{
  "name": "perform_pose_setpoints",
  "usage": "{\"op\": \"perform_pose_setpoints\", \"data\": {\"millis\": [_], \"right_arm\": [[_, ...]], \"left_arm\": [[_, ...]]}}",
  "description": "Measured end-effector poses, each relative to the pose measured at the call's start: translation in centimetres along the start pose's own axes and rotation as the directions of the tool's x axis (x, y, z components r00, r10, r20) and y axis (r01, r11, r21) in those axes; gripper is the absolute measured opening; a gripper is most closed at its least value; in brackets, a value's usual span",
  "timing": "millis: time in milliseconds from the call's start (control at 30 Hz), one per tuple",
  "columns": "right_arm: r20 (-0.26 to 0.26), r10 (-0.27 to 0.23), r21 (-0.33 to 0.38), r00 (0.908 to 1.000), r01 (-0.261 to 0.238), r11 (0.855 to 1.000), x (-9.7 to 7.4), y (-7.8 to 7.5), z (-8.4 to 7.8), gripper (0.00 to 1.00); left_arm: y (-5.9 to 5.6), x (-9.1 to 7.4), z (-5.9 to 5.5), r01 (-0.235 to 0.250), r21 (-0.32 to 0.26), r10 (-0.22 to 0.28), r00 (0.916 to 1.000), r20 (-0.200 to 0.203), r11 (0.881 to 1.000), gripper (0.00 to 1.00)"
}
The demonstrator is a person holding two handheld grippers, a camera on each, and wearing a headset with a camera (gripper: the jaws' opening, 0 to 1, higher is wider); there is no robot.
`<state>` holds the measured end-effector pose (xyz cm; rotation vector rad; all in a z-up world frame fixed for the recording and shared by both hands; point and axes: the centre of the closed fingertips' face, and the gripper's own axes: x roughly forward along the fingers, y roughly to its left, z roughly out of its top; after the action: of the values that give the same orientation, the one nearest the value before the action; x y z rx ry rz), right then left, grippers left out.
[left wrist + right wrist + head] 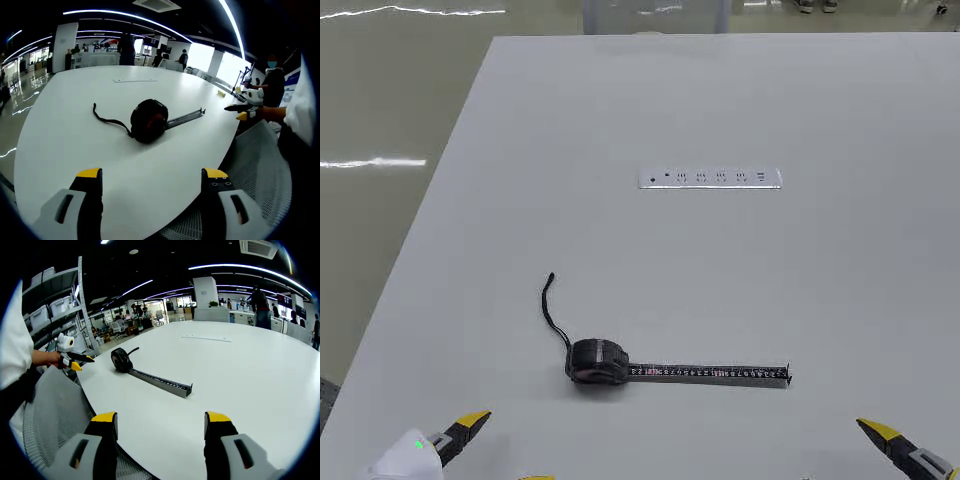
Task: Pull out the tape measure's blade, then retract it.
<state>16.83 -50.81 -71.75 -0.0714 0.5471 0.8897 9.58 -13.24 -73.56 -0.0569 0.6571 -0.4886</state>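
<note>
The left hand-held gripper [152,175] hangs at the near edge of the desk [720,280] with its yellow-tipped jaws spread wide and nothing between them. The right hand-held gripper [161,417] is just as wide and just as empty at the same edge, further along to the person's right. The tape measure [595,362] lies flat on the desk between the two and a little beyond them, touched by neither. Its black case [149,120] sits almost straight ahead of the left jaws. The blade [710,374] is already drawn out and resting on the surface. It runs from the case toward the person's right, roughly parallel to the near edge, and finishes at the end hook [189,389], which lies ahead of the right jaws and a little to their left. So the long axis runs across the person, not away from them: the left side is nearer the case, the right side nearer the hook. The black wrist strap [552,310] trails from the far side of the case, away from the person and clear of the blade. A white power strip [710,178] lies well beyond, out of the way. With the blade out, the pull looks done and retraction looks to be what is left. That likely calls for the left jaws to go forward onto the case, while the right could steady the hook end.
</note>
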Motion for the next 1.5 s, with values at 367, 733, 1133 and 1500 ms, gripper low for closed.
{"op": "perform_pose_setpoints", "data": {"millis": [367,733,1133,1500], "right_arm": [[0.007,0.019,0.000,0.9998,-0.019,1.000,0.7,0.2,0.1,0.70],[0.007,0.045,-0.010,0.9989,-0.045,0.999,1.5,0.1,0.4,0.70],[0.013,0.060,-0.016,0.9981,-0.059,0.998,2.1,-0.4,0.9,0.69],[0.009,0.077,-0.027,0.9970,-0.076,0.997,2.9,-0.5,1.1,0.69]], "left_arm": [[0.3,0.5,0.4,0.009,0.014,-0.009,1.0000,0.000,1.000,0.79],[0.2,1.5,0.8,0.034,0.048,-0.034,0.9993,-0.018,0.998,0.78],[0.5,2.0,1.6,0.029,0.027,-0.029,0.9996,-0.001,0.999,0.78],[0.5,2.8,2.1,0.030,0.030,-0.030,0.9996,-0.001,0.999,0.78]]}}
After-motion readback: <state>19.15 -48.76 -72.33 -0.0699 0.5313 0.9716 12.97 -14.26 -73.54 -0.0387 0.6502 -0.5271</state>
